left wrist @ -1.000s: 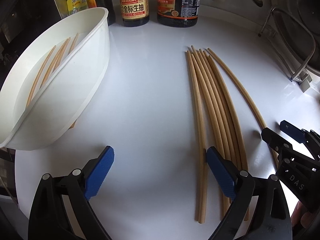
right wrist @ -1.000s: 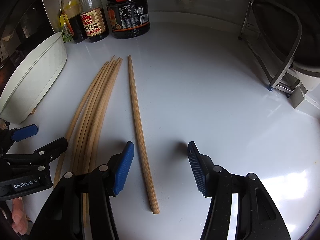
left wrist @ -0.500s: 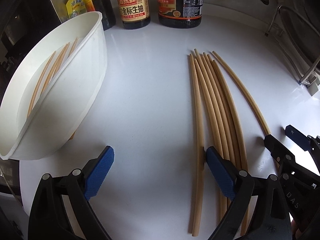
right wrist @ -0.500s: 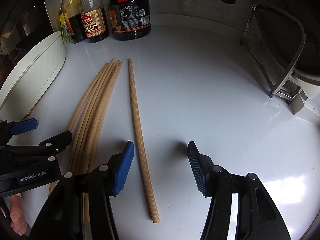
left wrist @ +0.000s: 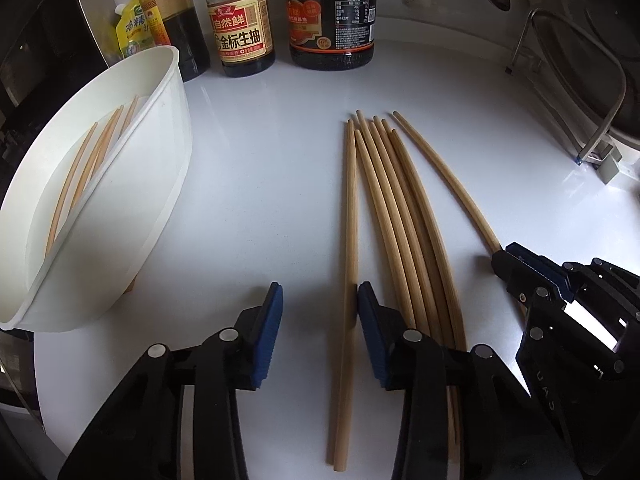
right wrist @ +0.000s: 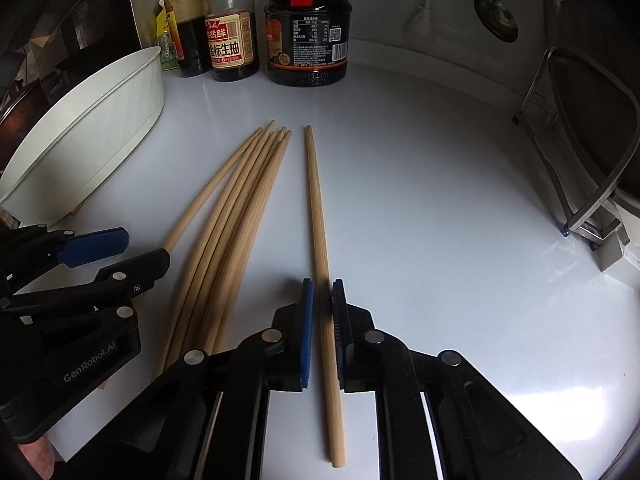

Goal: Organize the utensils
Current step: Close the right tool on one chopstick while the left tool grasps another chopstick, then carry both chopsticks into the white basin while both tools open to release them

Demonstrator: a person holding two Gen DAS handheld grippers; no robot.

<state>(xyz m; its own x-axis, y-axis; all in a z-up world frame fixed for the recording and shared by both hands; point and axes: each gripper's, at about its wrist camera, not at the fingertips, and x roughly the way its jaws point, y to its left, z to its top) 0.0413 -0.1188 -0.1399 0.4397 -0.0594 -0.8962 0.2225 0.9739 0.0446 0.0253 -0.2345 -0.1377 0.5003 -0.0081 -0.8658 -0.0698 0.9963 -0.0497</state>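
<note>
Left wrist: the left claw (left wrist: 318,332) has just been closing, still released, one chopstick (left wrist: 349,240) between its jaws touching only the right pad; centre it before lifting. Right wrist: the right claw (right wrist: 320,320) has just clenched on the lone chopstick (right wrist: 316,200) on the table (right wrist: 440,200); lift level toward the tub (right wrist: 100,120).

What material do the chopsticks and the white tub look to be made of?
Chopsticks: probably bamboo or wood, unvarnished; pale tan, matte, faint lengthwise grain. White tub: likely plastic; smooth, thin-walled, slightly glossy, though the look alone cannot settle it.

Black plastic left gripper (left wrist: 318,334), blue ribbed fingers (left wrist: 267,336), silver rivets, white GenRobot.AI lettering, matching right gripper (right wrist: 321,330)
</note>
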